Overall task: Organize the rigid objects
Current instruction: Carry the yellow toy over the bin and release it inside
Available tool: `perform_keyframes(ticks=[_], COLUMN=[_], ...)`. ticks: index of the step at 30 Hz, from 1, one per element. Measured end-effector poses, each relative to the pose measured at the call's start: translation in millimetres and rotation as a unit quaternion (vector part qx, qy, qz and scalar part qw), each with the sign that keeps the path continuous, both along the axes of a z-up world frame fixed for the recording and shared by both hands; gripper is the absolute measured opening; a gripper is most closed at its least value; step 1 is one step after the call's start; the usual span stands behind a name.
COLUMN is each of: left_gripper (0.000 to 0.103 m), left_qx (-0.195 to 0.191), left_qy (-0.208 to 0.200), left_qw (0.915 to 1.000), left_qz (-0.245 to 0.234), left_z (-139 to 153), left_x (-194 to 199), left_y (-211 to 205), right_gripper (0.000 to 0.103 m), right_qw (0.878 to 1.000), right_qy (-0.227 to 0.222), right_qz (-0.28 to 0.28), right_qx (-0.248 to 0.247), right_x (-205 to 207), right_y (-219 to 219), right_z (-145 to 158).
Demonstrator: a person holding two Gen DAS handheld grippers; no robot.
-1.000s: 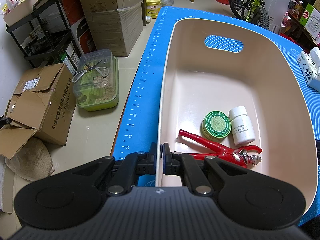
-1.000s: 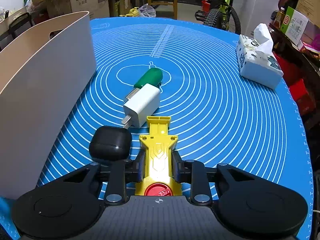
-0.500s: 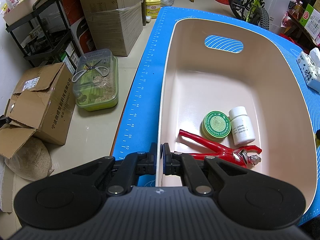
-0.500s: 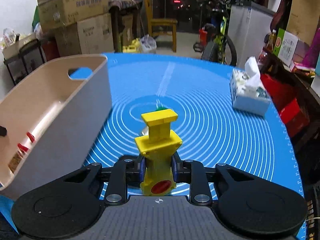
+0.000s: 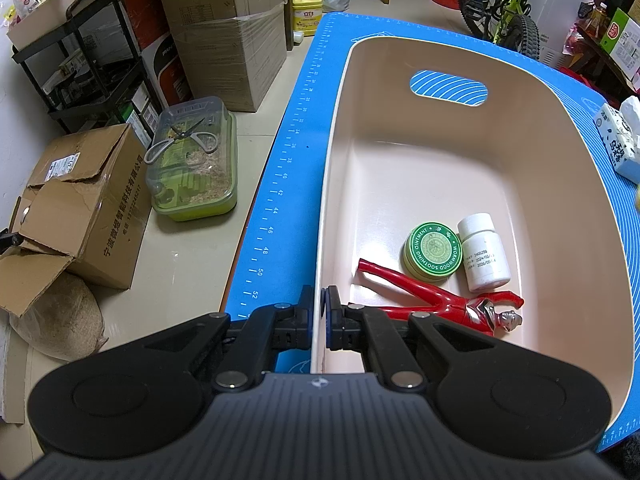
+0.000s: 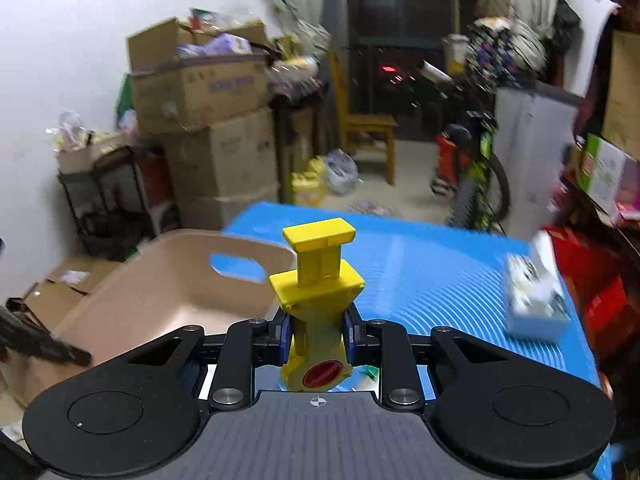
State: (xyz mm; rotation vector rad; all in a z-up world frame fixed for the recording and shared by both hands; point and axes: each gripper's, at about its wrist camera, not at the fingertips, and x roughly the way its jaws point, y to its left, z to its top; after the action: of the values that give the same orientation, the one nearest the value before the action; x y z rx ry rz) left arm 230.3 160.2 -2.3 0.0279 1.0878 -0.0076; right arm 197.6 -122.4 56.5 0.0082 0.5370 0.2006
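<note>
— Blue mat (image 5: 280,184) under everything. My left gripper (image 5: 319,312)?
— Clamped on the beige bin (image 5: 332,184) rim.
— Right gripper (image 6: 316,332)?
— I've got it gripping the yellow toy (image 6: 318,280) — aloft beside the bin.

Green round tin (image 5: 433,252): lid rim reads "WORMWOOD SOOTHING OINTMENT"; centre characters too small to read.

White bottle (image 5: 483,255): printed lines partly legible, "2024/05/" and "2026/05/".

Blue mat (image 5: 280,184): white ruler scale along its left edge, numbered 34, 36, 38, 40, 42, 44, 46, 48, 50, 52.

Cardboard box (image 5: 86,204) on the floor: a line of Chinese characters on its side, "宁波微鹅智能科技有限公司".

Yellow jug (image 5: 306,10): red label with "立白".

Right wrist view: all lettering blurred, unreadable.
</note>
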Motion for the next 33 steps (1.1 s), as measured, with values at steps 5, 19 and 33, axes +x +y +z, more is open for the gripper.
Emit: perform_keyframes(ticks=[5, 19, 33], left_gripper=[0.007, 0.007, 0.007], left_qx=[0.000, -0.001, 0.001], left_qy=[0.000, -0.001, -0.001], left_qw=[1.0000, 1.0000, 1.0000], left_qz=[0.000, 0.000, 0.000], left_z=[0, 1, 0], left_x=[0, 1, 1], left_y=[0, 0, -4], right_gripper=[0.034, 0.034, 0.068], right_qw=[0.999, 0.989, 0.985], right_qy=[-0.018, 0.062, 0.116], right_qz=[0.039, 0.133, 0.123], right_qx=[0.010, -0.018, -0.046], right_x=[16, 53, 60], right_y=[37, 137, 137], right_z=[14, -26, -53])
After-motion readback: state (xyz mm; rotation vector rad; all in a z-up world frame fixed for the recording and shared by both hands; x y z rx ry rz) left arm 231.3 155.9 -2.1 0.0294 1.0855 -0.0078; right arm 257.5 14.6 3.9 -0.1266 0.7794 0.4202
